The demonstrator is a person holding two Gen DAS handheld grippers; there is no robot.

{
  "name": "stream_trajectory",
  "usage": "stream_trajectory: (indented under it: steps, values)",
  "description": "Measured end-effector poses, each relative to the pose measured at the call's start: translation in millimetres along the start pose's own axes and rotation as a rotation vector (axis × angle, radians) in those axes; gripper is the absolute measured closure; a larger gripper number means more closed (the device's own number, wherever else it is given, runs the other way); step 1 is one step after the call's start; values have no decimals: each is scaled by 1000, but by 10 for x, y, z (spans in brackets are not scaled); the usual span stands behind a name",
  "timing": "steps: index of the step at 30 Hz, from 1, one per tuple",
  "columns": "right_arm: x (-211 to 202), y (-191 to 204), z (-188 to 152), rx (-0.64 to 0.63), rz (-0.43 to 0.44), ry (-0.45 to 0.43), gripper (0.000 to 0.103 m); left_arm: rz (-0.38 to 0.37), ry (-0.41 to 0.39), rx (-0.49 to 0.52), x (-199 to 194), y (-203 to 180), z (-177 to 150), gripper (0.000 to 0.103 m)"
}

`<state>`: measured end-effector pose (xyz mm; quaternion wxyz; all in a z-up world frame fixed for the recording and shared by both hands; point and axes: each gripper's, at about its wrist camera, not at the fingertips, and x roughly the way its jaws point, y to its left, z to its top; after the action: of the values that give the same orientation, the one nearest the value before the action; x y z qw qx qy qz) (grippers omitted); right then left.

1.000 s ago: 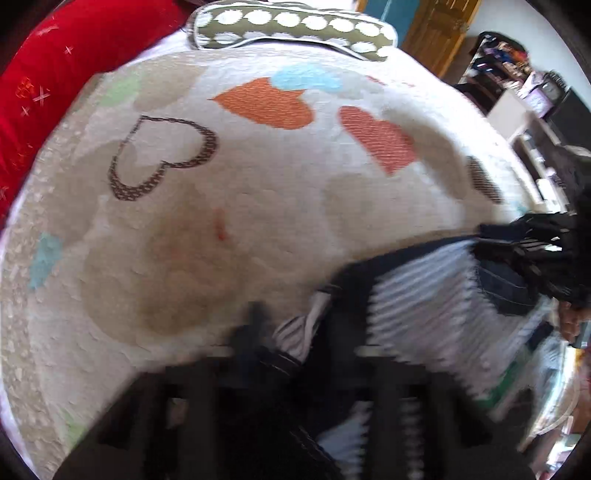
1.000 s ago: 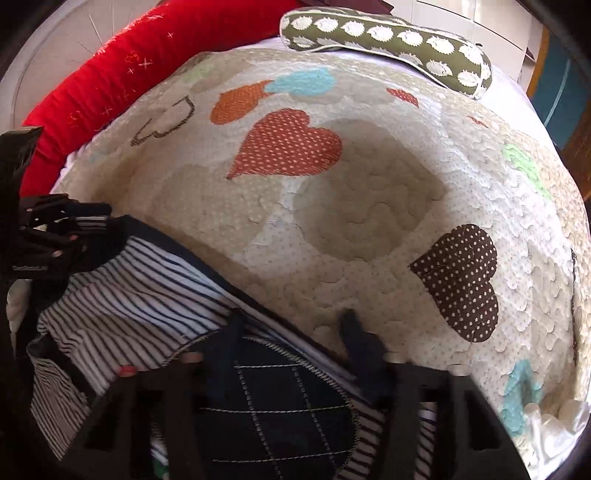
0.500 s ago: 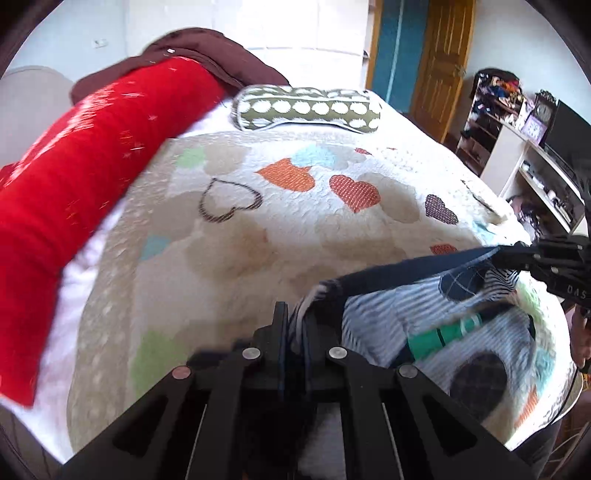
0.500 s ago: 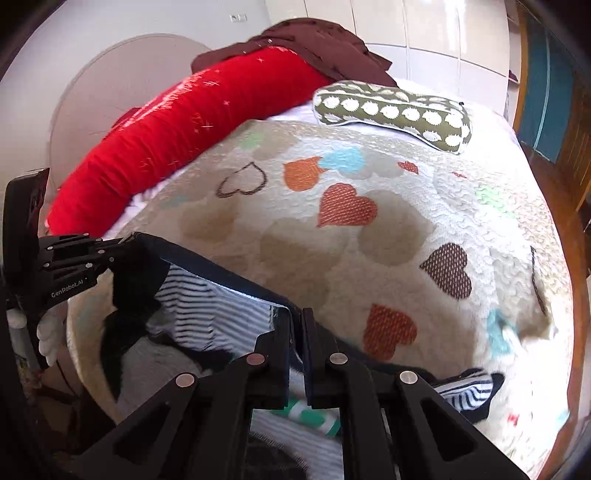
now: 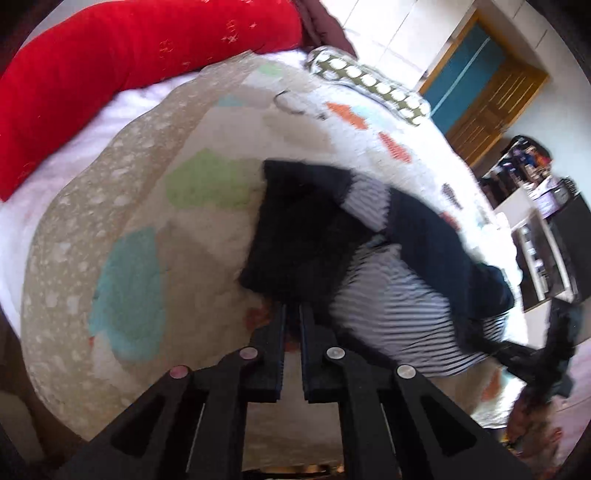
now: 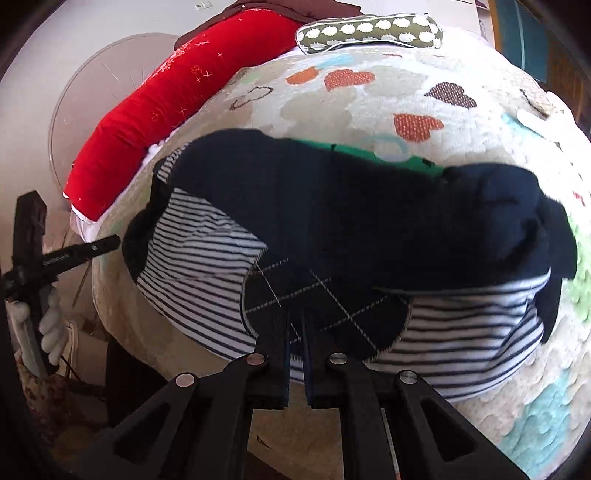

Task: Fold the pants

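Striped pants (image 6: 207,266) with dark navy patches, lying crumpled on a heart-patterned quilt (image 6: 369,107) near its front edge, a navy part flopped over the stripes. Right gripper (image 6: 296,325) pressed together, pinching the pants at the edge of a round navy patch with light cross-stitching (cloth caught between the dark fingers (image 6: 275,339)). Left gripper (image 5: 291,317) likewise nearly closed, jaws narrowed to a slit at the near edge of the dark cloth; fabric seemingly caught there, though blurred. In the left view the pants (image 5: 391,306) spread rightward toward the right gripper (image 5: 532,362) at the far right edge. Also on the bed: a long red cushion (image 6: 155,110) along the left side and a green spotted bolster (image 6: 369,31) at the head. Left gripper (image 6: 86,249) visible at the right view's left edge, a gloved hand (image 6: 50,328) beneath it.
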<state>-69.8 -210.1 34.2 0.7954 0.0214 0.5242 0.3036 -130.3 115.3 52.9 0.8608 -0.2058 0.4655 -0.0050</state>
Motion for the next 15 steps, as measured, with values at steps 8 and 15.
stream_trajectory:
  steps: [8,15]
  values:
    - [-26,47,39,17,33,-38,96,-129,62,-173,569,-98,512,62]
    - [-189,29,-10,41,78,-83,61,-214,100,-258,893,-139,758,96]
